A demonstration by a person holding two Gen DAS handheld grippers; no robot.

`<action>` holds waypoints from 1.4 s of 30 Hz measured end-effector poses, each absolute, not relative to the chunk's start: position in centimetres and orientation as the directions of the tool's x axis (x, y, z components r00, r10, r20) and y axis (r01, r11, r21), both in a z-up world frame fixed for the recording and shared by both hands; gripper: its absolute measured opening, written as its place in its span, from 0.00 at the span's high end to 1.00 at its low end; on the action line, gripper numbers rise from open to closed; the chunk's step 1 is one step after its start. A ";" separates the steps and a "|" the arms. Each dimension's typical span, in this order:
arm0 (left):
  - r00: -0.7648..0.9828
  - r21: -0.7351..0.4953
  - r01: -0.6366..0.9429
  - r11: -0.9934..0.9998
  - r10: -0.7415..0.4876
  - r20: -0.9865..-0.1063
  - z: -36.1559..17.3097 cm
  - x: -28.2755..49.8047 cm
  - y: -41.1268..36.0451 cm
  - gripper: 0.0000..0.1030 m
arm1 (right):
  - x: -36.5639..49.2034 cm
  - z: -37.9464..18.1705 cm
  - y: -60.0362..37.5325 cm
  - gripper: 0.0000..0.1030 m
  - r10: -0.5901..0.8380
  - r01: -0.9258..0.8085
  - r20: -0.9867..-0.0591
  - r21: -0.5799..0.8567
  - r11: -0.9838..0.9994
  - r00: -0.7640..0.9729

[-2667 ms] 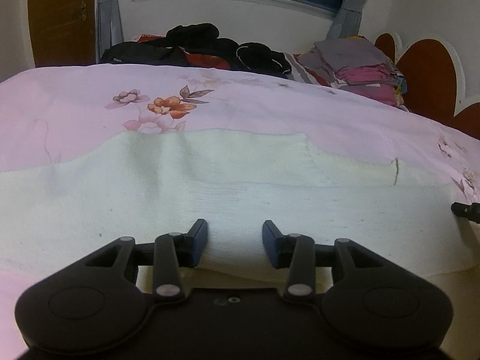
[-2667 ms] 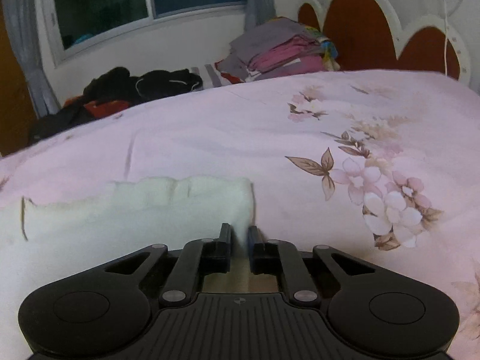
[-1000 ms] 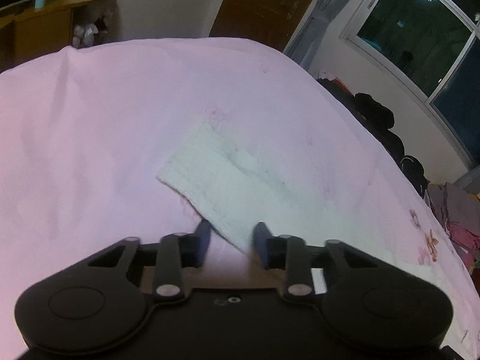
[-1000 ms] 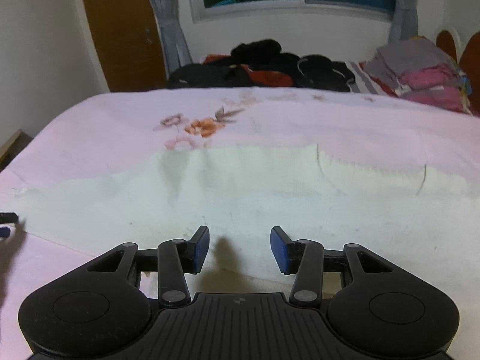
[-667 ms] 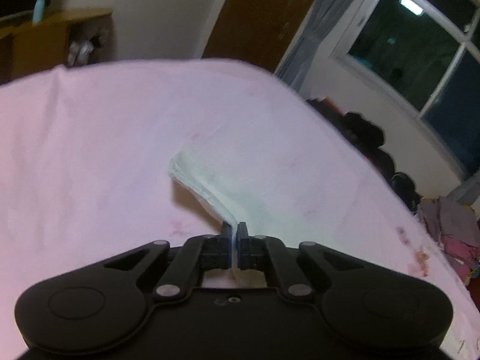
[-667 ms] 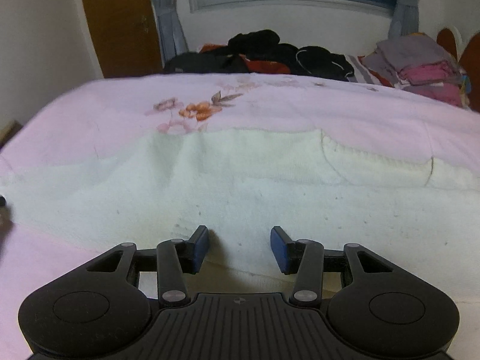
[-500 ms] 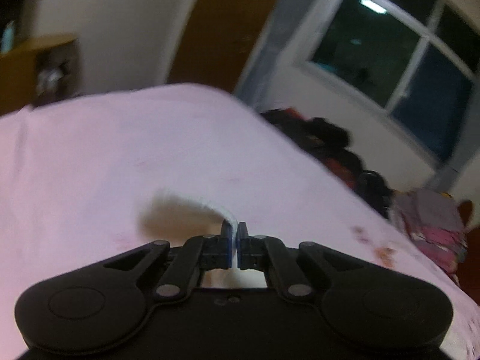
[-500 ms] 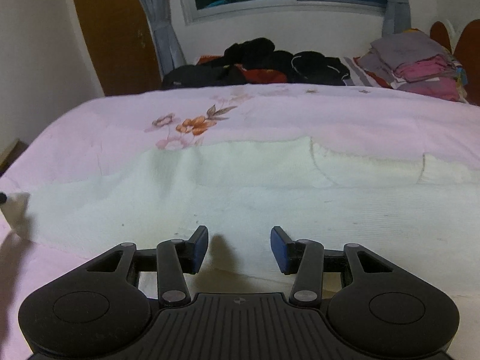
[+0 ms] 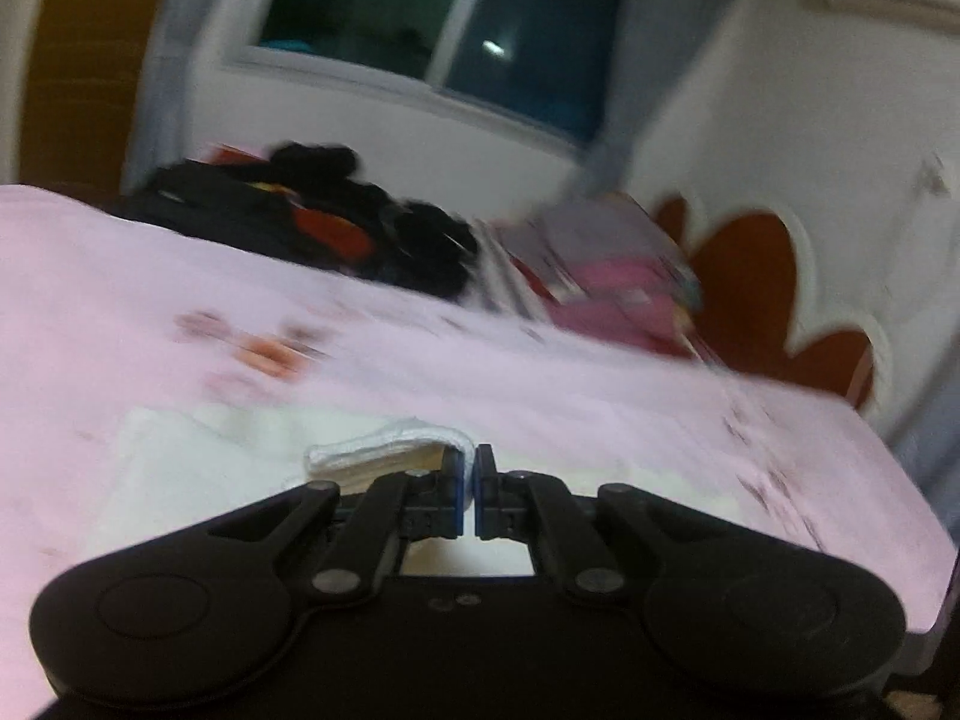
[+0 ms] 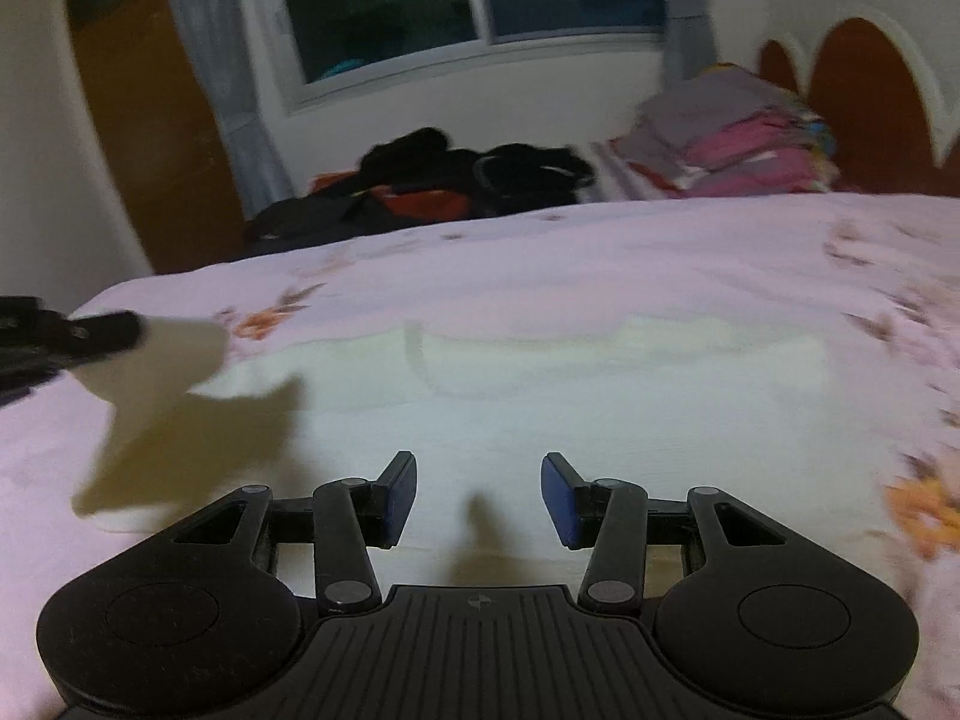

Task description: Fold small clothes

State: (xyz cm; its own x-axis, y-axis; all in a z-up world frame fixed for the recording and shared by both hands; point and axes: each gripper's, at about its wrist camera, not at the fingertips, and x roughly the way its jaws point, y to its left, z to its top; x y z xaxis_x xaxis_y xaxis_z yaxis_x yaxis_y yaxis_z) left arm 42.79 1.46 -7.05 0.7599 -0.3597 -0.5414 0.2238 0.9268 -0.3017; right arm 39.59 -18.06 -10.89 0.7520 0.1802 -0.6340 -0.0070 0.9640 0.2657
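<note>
A cream-white knitted garment (image 10: 600, 396) lies spread on the pink flowered bedsheet (image 10: 600, 252). My left gripper (image 9: 468, 468) is shut on the garment's left end (image 9: 390, 447) and holds it lifted and curled over the rest of the cloth (image 9: 180, 474). In the right wrist view the left gripper (image 10: 90, 330) shows at the far left with the lifted flap (image 10: 174, 354) casting a shadow. My right gripper (image 10: 478, 486) is open and empty, just above the garment's near edge.
A heap of dark clothes (image 10: 444, 186) and a stack of folded pink and grey clothes (image 10: 738, 132) lie at the far side of the bed. A brown-and-white headboard (image 10: 870, 96) is at the right. A window and a wooden door are behind.
My left gripper closed on the garment's left end, lifted it and swung it rightward over the cloth. My right gripper stayed open and shifted slightly over the near edge.
</note>
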 end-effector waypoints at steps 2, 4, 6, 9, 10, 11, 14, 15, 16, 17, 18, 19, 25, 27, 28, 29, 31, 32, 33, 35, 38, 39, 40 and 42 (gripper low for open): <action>0.722 -0.279 0.274 0.920 -0.389 -0.572 -8.3 42.7 -1.3 0.97 | 38.7 -10.9 -20.1 0.55 0.151 0.025 -0.640 0.257 0.966 0.754; 0.693 -0.246 0.313 0.918 -0.397 -0.601 -9.7 42.2 -3.6 0.97 | 37.8 -11.0 -22.0 0.55 0.131 0.054 -0.647 0.258 0.965 0.751; 0.664 -0.213 0.344 0.914 -0.398 -0.634 -11.1 41.7 -5.1 0.96 | 37.1 -11.2 -23.5 0.55 0.121 0.076 -0.654 0.265 0.961 0.746; 0.628 -0.171 0.379 0.909 -0.389 -0.674 -12.0 40.9 -5.8 0.86 | 36.2 -11.3 -24.5 0.55 0.123 0.087 -0.657 0.277 0.957 0.743; 0.626 -0.159 0.388 0.908 -0.386 -0.677 -11.9 40.3 -5.6 0.80 | 36.0 -11.3 -24.7 0.55 0.128 0.086 -0.656 0.284 0.955 0.744; 0.627 -0.147 0.389 0.910 -0.378 -0.682 -11.9 39.8 -5.5 0.78 | 36.0 -11.2 -24.7 0.55 0.137 0.081 -0.653 0.292 0.953 0.744; 0.636 -0.133 0.352 0.927 -0.341 -0.692 -11.8 39.2 -4.0 0.67 | 36.4 -10.9 -24.4 0.55 0.169 0.050 -0.643 0.308 0.950 0.747; 0.640 -0.132 0.332 0.934 -0.326 -0.696 -11.7 38.9 -3.3 0.65 | 36.6 -10.7 -23.9 0.55 0.187 0.031 -0.637 0.315 0.948 0.747; 0.647 -0.131 0.309 0.942 -0.309 -0.698 -11.7 38.7 -2.4 0.62 | 36.8 -10.6 -23.4 0.55 0.205 0.013 -0.634 0.321 0.947 0.746; 0.658 -0.125 0.283 0.951 -0.287 -0.696 -11.7 38.3 -1.3 0.61 | 37.0 -10.5 -22.7 0.55 0.223 -0.009 -0.630 0.324 0.946 0.744; 0.667 -0.114 0.261 0.959 -0.265 -0.696 -11.6 37.9 -0.4 0.61 | 37.2 -10.5 -22.0 0.55 0.239 -0.031 -0.628 0.323 0.946 0.741; 0.673 -0.101 0.234 0.967 -0.236 -0.700 -11.7 37.6 0.7 0.61 | 37.3 -10.4 -21.2 0.55 0.257 -0.057 -0.626 0.321 0.945 0.736; 0.654 -0.064 0.088 0.994 -0.106 -0.749 -13.0 37.7 5.5 0.61 | 38.1 -10.9 -15.5 0.55 0.326 -0.199 -0.638 0.264 0.944 0.697; 0.650 -0.068 0.051 0.996 -0.085 -0.755 -13.4 37.8 6.5 0.61 | 38.3 -11.4 -13.7 0.55 0.319 -0.240 -0.652 0.212 0.948 0.688; 0.650 -0.073 0.043 0.996 -0.083 -0.756 -13.6 37.9 6.9 0.60 | 38.3 -11.7 -12.9 0.55 0.307 -0.255 -0.661 0.178 0.950 0.685; 0.652 -0.073 0.037 0.997 -0.079 -0.754 -13.7 37.9 7.2 0.60 | 38.4 -12.1 -12.5 0.55 0.298 -0.266 -0.665 0.153 0.952 0.684; 0.657 -0.069 0.034 0.997 -0.074 -0.750 -13.8 38.2 7.4 0.59 | 38.2 -12.7 -11.9 0.55 0.293 -0.289 -0.671 0.121 0.950 0.681; 0.659 -0.069 0.031 0.997 -0.072 -0.749 -13.9 38.4 7.5 0.59 | 38.1 -13.0 -11.6 0.55 0.281 -0.293 -0.672 0.099 0.951 0.685; 0.660 -0.070 0.029 0.997 -0.072 -0.748 -13.9 38.4 7.5 0.59 | 38.1 -13.1 -11.3 0.55 0.264 -0.293 -0.672 0.074 0.953 0.692; 0.662 -0.079 0.020 0.997 -0.072 -0.746 -14.0 38.6 7.9 0.59 | 38.6 -13.4 -11.2 0.55 0.248 -0.292 -0.666 0.047 0.955 0.704; 0.666 -0.078 0.009 0.997 -0.064 -0.743 -14.1 38.5 8.1 0.58 | 39.7 -13.8 -10.8 0.55 0.232 -0.288 -0.659 0.025 0.957 0.715; 0.667 -0.075 0.006 0.997 -0.060 -0.743 -14.1 38.6 8.0 0.58 | 40.0 -13.9 -10.8 0.55 0.244 -0.290 -0.660 0.041 0.956 0.711; 0.668 -0.071 0.003 0.997 -0.055 -0.742 -14.1 38.7 8.0 0.58 | 40.4 -13.8 -11.0 0.69 0.256 -0.292 -0.662 0.058 0.955 0.705; 0.671 -0.065 -0.004 0.998 -0.045 -0.740 -14.2 38.9 8.0 0.57 | 40.7 -13.5 -11.8 0.88 0.265 -0.272 -0.652 0.094 0.958 0.711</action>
